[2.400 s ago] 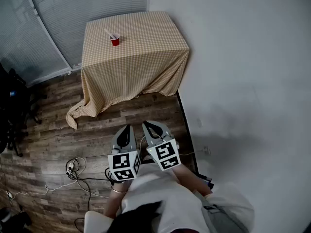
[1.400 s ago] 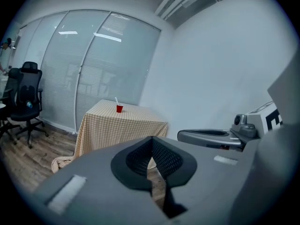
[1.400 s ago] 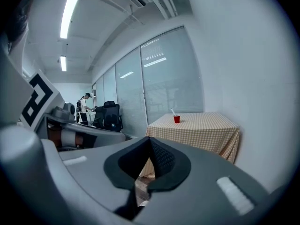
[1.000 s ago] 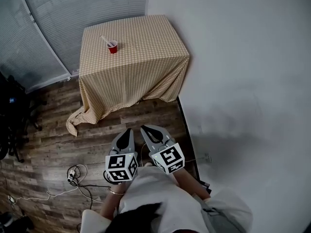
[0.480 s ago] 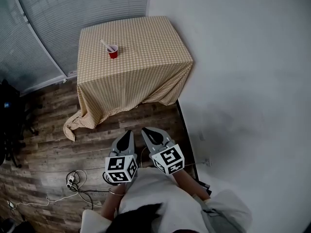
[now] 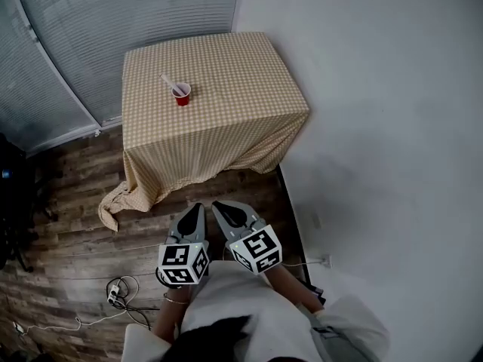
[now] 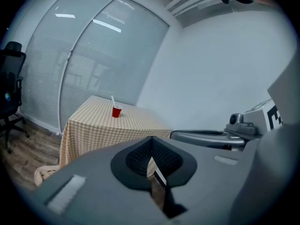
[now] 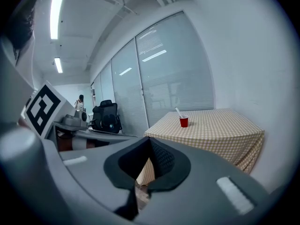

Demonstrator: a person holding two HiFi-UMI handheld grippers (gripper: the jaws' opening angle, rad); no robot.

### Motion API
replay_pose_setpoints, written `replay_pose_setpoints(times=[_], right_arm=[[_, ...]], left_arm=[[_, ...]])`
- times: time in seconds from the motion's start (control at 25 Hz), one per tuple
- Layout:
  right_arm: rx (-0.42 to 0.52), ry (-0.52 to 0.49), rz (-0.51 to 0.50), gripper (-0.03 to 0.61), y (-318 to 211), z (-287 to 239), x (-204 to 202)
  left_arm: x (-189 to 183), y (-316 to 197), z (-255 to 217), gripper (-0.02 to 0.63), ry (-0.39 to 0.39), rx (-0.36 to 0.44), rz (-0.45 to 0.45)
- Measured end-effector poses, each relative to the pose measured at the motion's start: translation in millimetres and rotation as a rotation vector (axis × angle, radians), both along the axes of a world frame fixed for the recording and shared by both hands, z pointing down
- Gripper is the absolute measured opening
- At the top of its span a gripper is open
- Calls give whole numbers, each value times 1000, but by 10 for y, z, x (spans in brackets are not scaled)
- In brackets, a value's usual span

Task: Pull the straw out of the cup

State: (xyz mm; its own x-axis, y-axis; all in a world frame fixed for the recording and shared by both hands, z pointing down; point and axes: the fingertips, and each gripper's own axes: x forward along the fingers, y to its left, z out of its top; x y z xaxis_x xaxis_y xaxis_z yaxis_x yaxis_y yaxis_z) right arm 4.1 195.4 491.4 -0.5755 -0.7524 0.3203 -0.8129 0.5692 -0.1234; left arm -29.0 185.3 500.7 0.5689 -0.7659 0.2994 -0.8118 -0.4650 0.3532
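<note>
A red cup [image 6: 182, 96] with a white straw [image 6: 169, 83] leaning out of it stands on a table [image 6: 226, 74] under a yellow checked cloth, toward its back left. Both grippers hang over the wooden floor, well short of the table. My left gripper [image 6: 194, 210] is shut with nothing in it, and my right gripper [image 6: 219, 207], close beside it, is shut and empty too. The left gripper view has the cup [image 7: 116, 111] and straw [image 7: 113, 100] far beyond the closed jaws [image 7: 151, 142]. The right gripper view shows the cup [image 8: 183, 122] far past its tips [image 8: 150, 142].
A white wall runs along the right, and glass panels with blinds [image 6: 113, 13] stand behind the table. The cloth trails onto the floor [image 6: 113, 202]. Cables [image 6: 121, 289] lie on the floor at my left. A black office chair [image 8: 108, 116] stands further left, with a person [image 8: 80, 102] far off.
The table and cup have drawn nearer and sit lower in the head view. Both grippers have travelled forward together, still side by side and shut.
</note>
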Motion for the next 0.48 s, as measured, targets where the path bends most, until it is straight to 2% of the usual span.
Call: replay_pose_setpoints(times=[0.32,0.48], right_arm=[[-6,-3,0,5,-431,-14,-221],[-15,-48,14,6,-621,-69,-314]], left_arm=[[-170,-457,-121,18,20,26,67],[-262,-643,-217,20,22,56,93]])
